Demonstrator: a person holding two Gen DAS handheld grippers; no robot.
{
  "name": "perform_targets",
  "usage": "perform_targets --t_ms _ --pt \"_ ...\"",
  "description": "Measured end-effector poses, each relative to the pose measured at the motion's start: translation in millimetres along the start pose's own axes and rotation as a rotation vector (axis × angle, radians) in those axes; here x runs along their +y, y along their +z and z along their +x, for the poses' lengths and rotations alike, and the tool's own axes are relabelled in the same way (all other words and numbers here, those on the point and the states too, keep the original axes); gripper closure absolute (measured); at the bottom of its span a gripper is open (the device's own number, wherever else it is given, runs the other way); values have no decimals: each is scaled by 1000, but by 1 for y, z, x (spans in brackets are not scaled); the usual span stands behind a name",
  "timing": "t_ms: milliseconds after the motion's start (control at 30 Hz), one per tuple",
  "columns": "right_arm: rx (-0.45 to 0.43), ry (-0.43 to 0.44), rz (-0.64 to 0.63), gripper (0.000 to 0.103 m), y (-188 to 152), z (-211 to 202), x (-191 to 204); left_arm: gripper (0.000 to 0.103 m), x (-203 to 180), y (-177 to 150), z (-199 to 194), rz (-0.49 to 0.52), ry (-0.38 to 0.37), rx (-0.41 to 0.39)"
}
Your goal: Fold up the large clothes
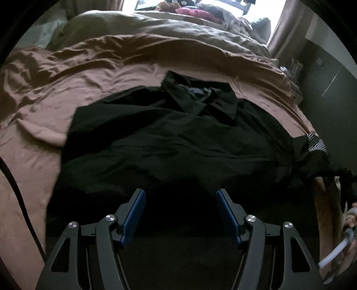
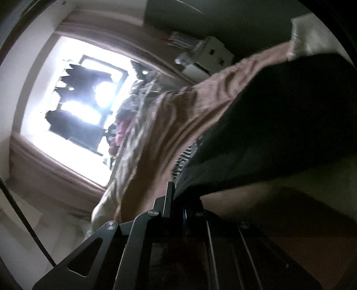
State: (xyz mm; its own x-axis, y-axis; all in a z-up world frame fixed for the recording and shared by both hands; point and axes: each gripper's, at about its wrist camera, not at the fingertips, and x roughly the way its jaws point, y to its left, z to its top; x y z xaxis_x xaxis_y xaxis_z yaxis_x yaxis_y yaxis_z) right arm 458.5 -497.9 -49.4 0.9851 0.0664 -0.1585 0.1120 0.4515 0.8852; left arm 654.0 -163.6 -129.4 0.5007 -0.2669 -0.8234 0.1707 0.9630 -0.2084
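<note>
A black collared shirt [image 1: 169, 142] lies spread on a bed with a brown sheet [image 1: 73, 84], collar [image 1: 200, 98] toward the far side. My left gripper [image 1: 180, 198] is open just above the shirt's near hem, its blue pads [image 1: 136, 209] wide apart with nothing between them. In the right wrist view the camera is rolled on its side. My right gripper [image 2: 178, 196] is shut on the black shirt's edge [image 2: 267, 125], which rises from between the fingers. A patterned black-and-white patch [image 2: 185, 156] shows under the lifted cloth.
A beige duvet [image 1: 178, 29] and a pile of clothes [image 1: 194, 11] lie at the bed's far side under a bright window [image 2: 73, 107]. A dark cabinet [image 1: 328, 73] stands right of the bed. A black cable [image 1: 20, 200] runs down the left.
</note>
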Motion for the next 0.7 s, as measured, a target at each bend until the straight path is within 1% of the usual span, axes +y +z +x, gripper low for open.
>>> perform_targets --t_ms 67,133,200,267,367,467,533,600,633,667,700 --pt "4 30 -32 101 -7 -3 17 36 5 -2 -13 -6 5 -19" --pt "18 54 -80 101 -17 -2 39 36 10 -6 -24 -25 -9 -41" --pt "51 81 -146 101 -32 3 66 34 15 -10 -34 -40 -17 -67" --pt "87 103 -200 101 -45 7 82 32 18 -16 -39 -36 3 -88" --pt "141 125 -282 101 -70 15 108 32 26 -25 -39 -56 8 -95" --pt "187 138 -308 101 -89 21 121 32 33 -26 -35 -89 13 -89" --pt "245 161 -290 101 -99 31 124 32 36 -26 -36 -100 13 -102" --pt "274 145 -323 101 -101 49 130 32 39 -26 -38 -105 16 -115" --pt "299 132 -349 101 -111 54 133 32 42 -26 -40 -111 14 -121" --pt "323 132 -351 101 -110 68 135 32 46 -26 -40 -122 7 -123" --pt "357 135 -351 101 -118 75 135 32 48 -26 -40 -130 2 -122"
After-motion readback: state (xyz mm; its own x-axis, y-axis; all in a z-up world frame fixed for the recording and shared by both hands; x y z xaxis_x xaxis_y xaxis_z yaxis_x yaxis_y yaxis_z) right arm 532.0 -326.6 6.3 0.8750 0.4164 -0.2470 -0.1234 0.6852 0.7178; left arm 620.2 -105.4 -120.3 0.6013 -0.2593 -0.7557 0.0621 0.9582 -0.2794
